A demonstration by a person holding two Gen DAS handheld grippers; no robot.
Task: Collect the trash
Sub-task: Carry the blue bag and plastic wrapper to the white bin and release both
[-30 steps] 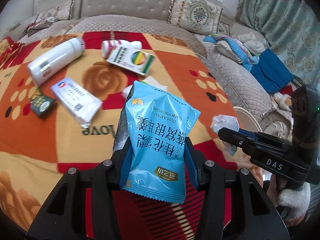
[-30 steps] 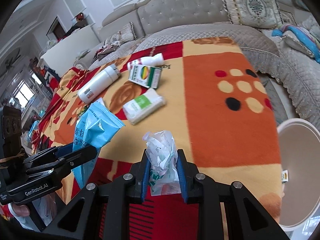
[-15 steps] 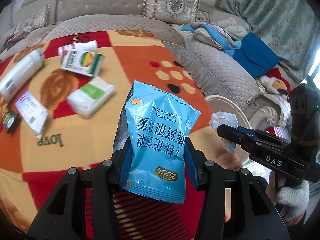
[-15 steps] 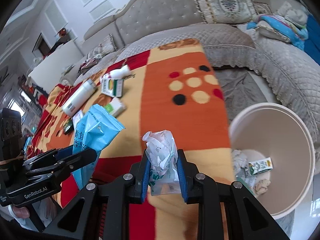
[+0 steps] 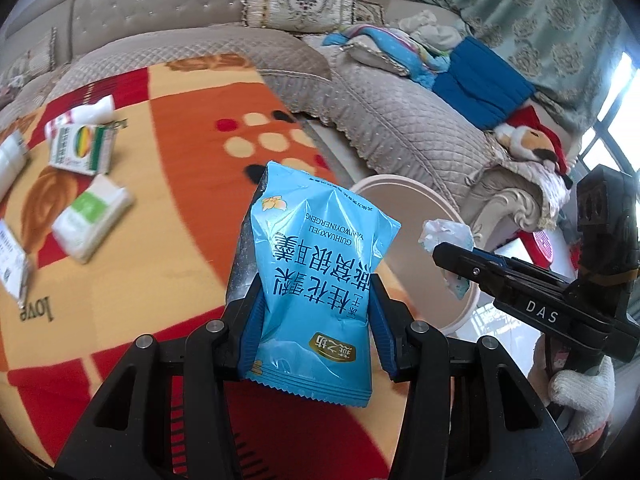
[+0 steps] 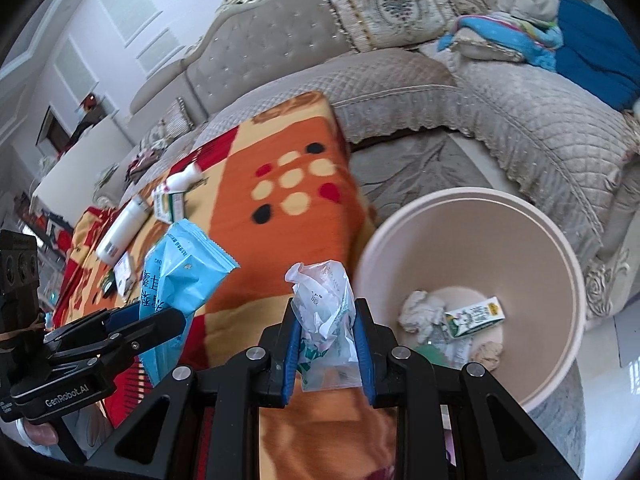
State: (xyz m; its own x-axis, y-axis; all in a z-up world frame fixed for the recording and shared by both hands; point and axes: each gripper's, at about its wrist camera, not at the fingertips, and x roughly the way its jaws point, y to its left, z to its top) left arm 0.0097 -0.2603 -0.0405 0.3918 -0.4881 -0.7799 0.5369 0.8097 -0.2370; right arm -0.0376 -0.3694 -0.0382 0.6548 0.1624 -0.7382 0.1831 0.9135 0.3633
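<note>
My left gripper (image 5: 316, 300) is shut on a light blue snack packet (image 5: 316, 264), which stands upright between the blue pads. The same packet (image 6: 180, 276) shows at the left of the right wrist view. My right gripper (image 6: 326, 332) is shut on a crumpled clear plastic wrapper (image 6: 326, 320); that wrapper (image 5: 448, 236) also sticks out of the black fingers in the left wrist view. A beige waste bin (image 6: 568, 280) stands on the floor beside the blanket edge, just right of the right gripper. Its rim (image 5: 400, 180) shows behind the blue packet.
Inside the bin lie a small carton (image 6: 474, 316) and crumpled paper (image 6: 420, 312). On the orange and red blanket (image 5: 192, 184) remain a green-striped box (image 5: 82, 152), a tissue pack (image 5: 92, 216), a white bottle (image 6: 124, 232). A grey sofa (image 6: 520, 120) curves behind the bin.
Both grippers have swung right across the blanket with their loads. The bin has come from the frame edge into full view close by the right gripper. Both grips are unchanged.
</note>
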